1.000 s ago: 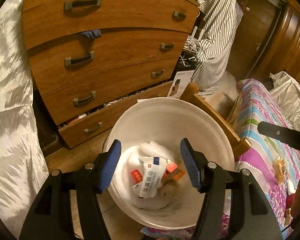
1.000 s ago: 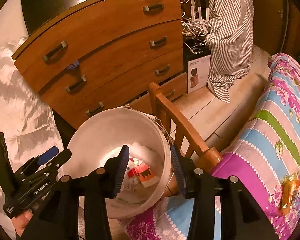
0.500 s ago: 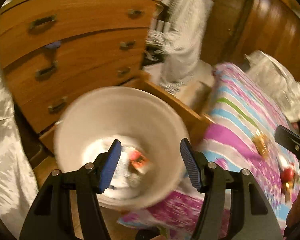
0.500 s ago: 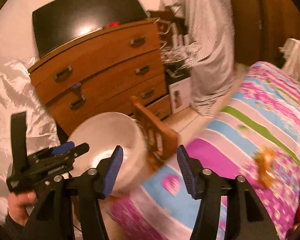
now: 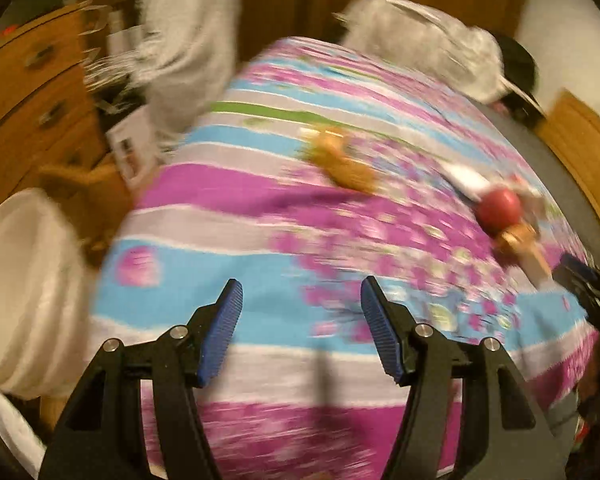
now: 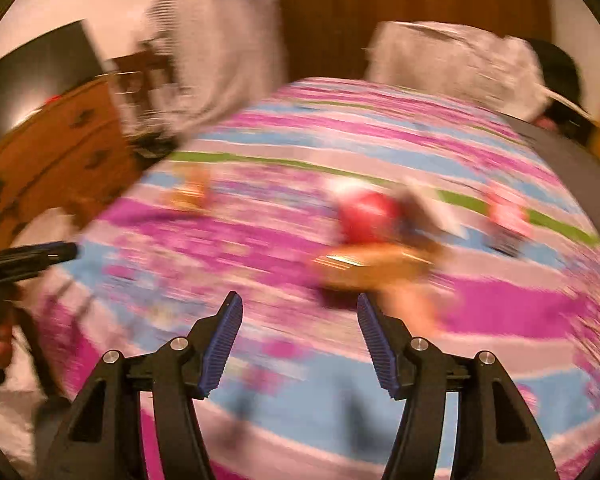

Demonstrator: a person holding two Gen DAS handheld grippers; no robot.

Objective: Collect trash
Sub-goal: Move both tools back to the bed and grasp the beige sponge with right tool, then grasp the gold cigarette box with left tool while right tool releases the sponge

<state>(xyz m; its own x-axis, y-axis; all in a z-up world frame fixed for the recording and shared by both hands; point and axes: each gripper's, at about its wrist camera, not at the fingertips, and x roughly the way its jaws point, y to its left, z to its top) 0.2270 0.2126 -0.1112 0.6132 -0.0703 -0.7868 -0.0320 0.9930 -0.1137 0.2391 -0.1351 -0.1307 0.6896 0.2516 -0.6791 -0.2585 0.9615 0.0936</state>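
Both views are blurred by motion. My left gripper [image 5: 301,286] is open and empty over the striped pink and blue bedsheet [image 5: 260,280]. Ahead of it lie an orange wrapper [image 5: 342,160], a red round thing [image 5: 500,206] and a golden wrapper [image 5: 516,236]. The white trash bucket [image 5: 16,280] stands at the left, beside the bed. My right gripper [image 6: 299,298] has its jaws opening, with nothing between them; the red round thing [image 6: 370,212] and golden wrapper [image 6: 372,266] lie just beyond its right finger. A reddish packet [image 6: 508,212] lies farther right.
A wooden chest of drawers [image 5: 32,92] stands at the left with a striped shirt [image 5: 180,40] hanging next to it. A crumpled plastic bag [image 5: 420,40] sits at the bed's far end. A wooden bedpost [image 5: 84,188] rises between bucket and bed.
Both grippers have swung right, from above the bucket to over the bed. The right gripper's jaws have spread wider. The bucket now sits at the left edge of the left view.
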